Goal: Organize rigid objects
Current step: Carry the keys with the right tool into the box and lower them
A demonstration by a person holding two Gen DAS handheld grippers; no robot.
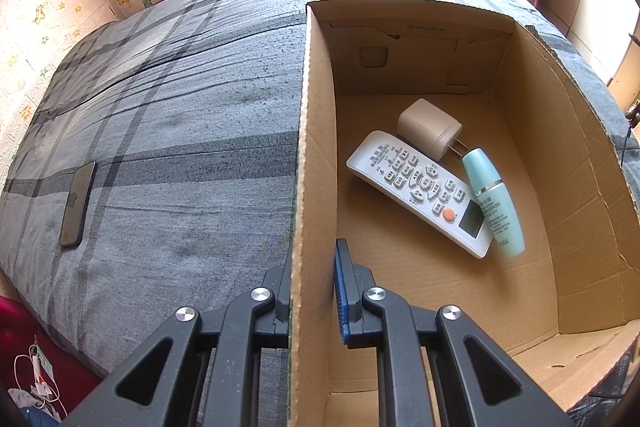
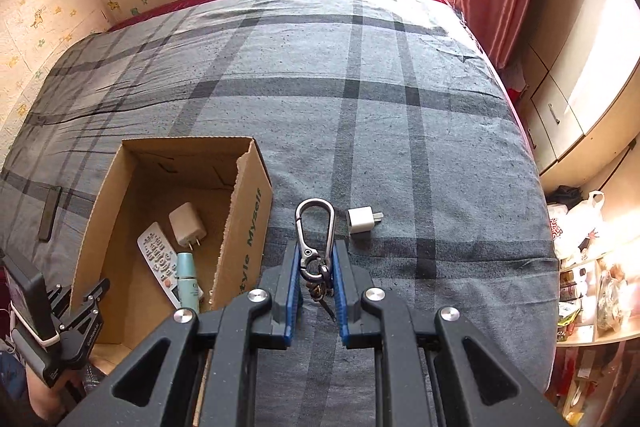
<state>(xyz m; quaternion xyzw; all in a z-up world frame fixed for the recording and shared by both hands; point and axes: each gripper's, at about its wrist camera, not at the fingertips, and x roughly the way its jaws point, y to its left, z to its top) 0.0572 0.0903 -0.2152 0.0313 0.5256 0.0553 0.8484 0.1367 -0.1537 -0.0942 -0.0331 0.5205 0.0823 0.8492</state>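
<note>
The carabiner (image 2: 315, 231), at lower centre, is pinched by the right claw (image 2: 315, 283) above the bed (image 2: 400, 107); being smooth, it could slip out. The box (image 1: 312, 155) wall is clamped by the left claw (image 1: 314, 291).

- The cardboard box (image 2: 172, 227) stands on the bed (image 2: 360, 107), toward its left near part in the right wrist view.
- In the box lie 3 things: a remote control (image 1: 420, 193), a charger plug (image 1: 430, 127) behind it and touching its far end, and a bottle (image 1: 494, 203) along the remote's right side.
- The left gripper (image 1: 314, 291) straddles the box's left wall, 1 finger outside and 1 inside.
- A phone (image 1: 78, 205) lies on the bed well left of the box.
- Right of the box, the right gripper (image 2: 314, 267) holds a carabiner keyring (image 2: 314, 231) above the bed.
- A small plug (image 2: 362, 221) lies on the bed just right of the carabiner.
</note>
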